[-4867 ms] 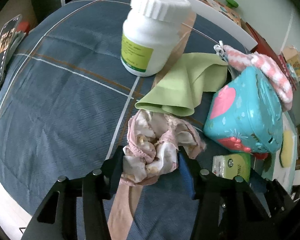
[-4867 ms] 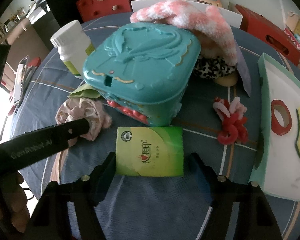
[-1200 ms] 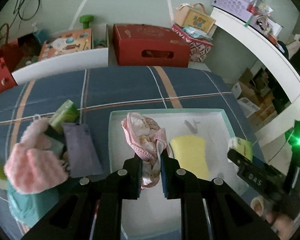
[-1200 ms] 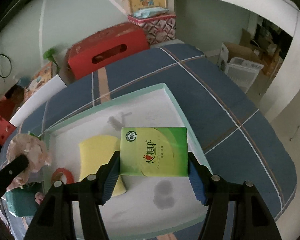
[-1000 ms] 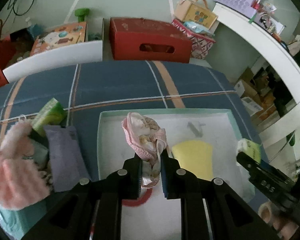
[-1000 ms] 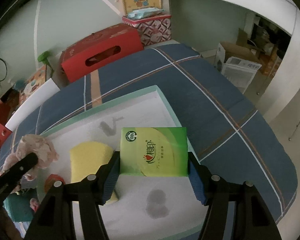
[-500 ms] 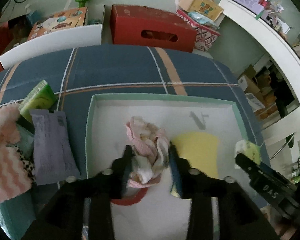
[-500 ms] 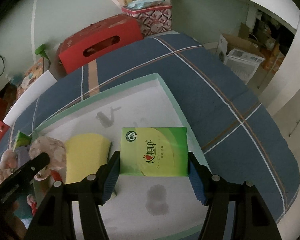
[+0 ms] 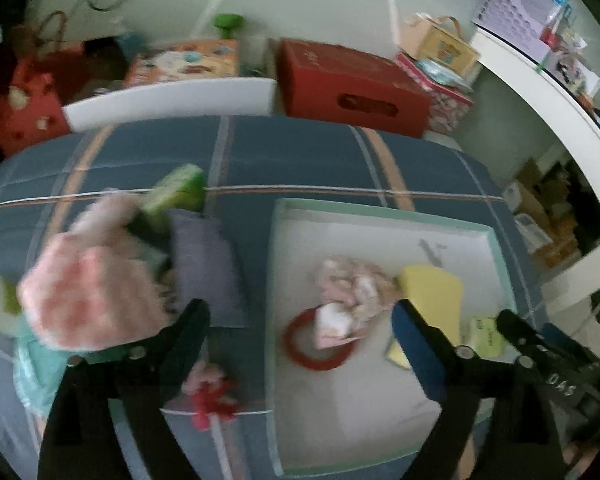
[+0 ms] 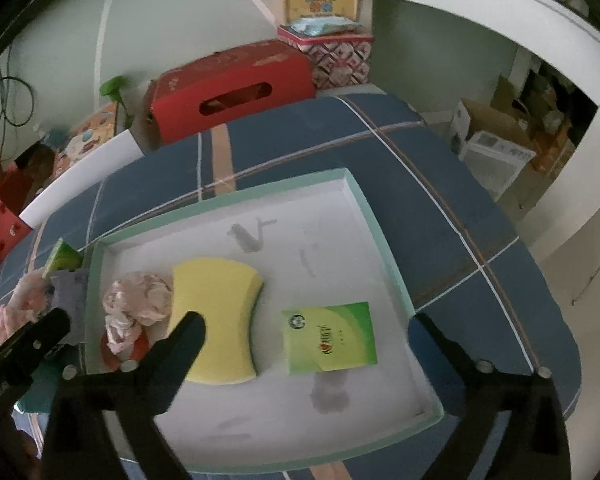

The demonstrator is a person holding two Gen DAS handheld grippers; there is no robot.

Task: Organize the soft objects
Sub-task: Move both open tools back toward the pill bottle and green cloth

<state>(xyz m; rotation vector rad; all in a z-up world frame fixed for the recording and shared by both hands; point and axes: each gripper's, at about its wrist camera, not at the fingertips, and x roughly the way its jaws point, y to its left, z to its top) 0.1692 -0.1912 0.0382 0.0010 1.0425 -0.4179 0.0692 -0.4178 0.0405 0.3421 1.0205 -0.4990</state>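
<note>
A white tray with a mint rim point(image 10: 364, 208) point(image 9: 380, 216) lies on the blue plaid cloth. In it rest a crumpled pink fabric scrunchie point(image 9: 352, 292) point(image 10: 140, 300), a yellow sponge point(image 10: 216, 316) point(image 9: 432, 292), a green tissue pack point(image 10: 330, 338) point(image 9: 484, 334) and a red tape ring point(image 9: 300, 348). My left gripper point(image 9: 300, 320) hangs above the tray, jaws still opening, nothing pressed between them. My right gripper point(image 10: 304, 332) is above the tissue pack, jaws opening wide, the pack lying loose on the tray floor.
Left of the tray lie a pink fluffy sock point(image 9: 88, 292), a grey pouch point(image 9: 204, 268), a green pack point(image 9: 176, 192), a teal box point(image 9: 40, 364) and a red pipe-cleaner knot point(image 9: 210, 396). A red carton point(image 10: 228, 88) and a white board point(image 9: 168, 100) stand behind the table.
Both grippers opened and rose a little. The scrunchie dropped from the left jaws onto the tray over the red ring. The tissue pack left the right jaws and lies on the tray.
</note>
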